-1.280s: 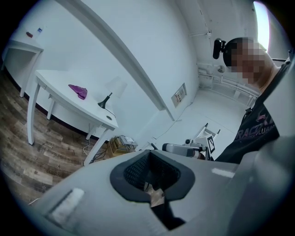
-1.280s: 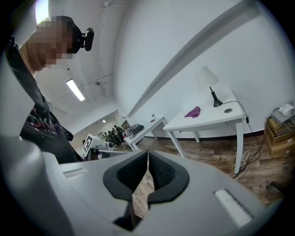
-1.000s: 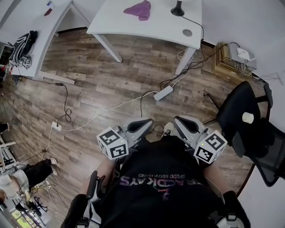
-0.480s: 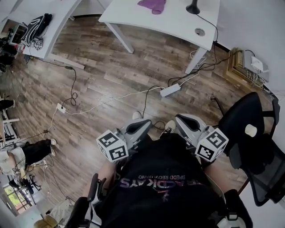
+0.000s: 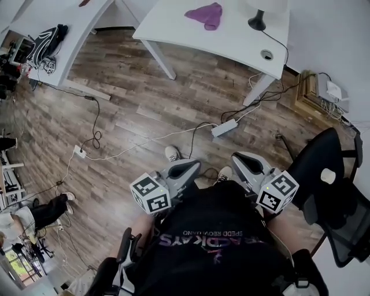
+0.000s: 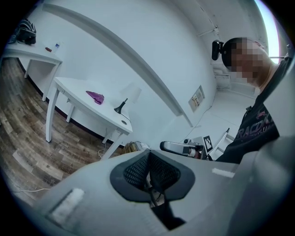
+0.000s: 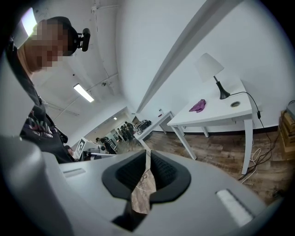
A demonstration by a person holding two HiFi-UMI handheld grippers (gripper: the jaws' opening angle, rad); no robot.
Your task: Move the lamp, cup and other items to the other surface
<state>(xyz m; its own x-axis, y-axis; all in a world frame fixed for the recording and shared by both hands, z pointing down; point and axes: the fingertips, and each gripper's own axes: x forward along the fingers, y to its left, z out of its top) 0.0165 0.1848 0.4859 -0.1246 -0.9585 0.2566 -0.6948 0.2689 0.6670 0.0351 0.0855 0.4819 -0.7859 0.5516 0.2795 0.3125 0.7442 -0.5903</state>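
Observation:
A white table (image 5: 231, 40) at the top of the head view carries a purple cloth (image 5: 205, 14) and a black-footed lamp (image 5: 256, 22) with a white shade. Both grippers hang low by my body, far from it. My left gripper (image 5: 193, 166) points over the wooden floor. In the left gripper view, the left gripper (image 6: 148, 156) has its pads together and holds nothing, with the lamp (image 6: 126, 99) and cloth (image 6: 96, 96) far ahead. My right gripper (image 5: 238, 156) has just been opening. In the right gripper view, a thin slit at the right gripper (image 7: 147, 156) shows floor and nothing between the pads. The lamp (image 7: 213, 69) stands beyond.
A second white table (image 5: 58, 17) at the upper left bears a black-and-white bag (image 5: 49, 43). A power strip (image 5: 225, 128) and cables lie on the floor between me and the tables. A black office chair (image 5: 329, 185) stands close on my right.
The view has tilted, so the table with the cloth and lamp sits lower and fuller in the frame. Both grippers stay low by my body, shifted slightly down and right.

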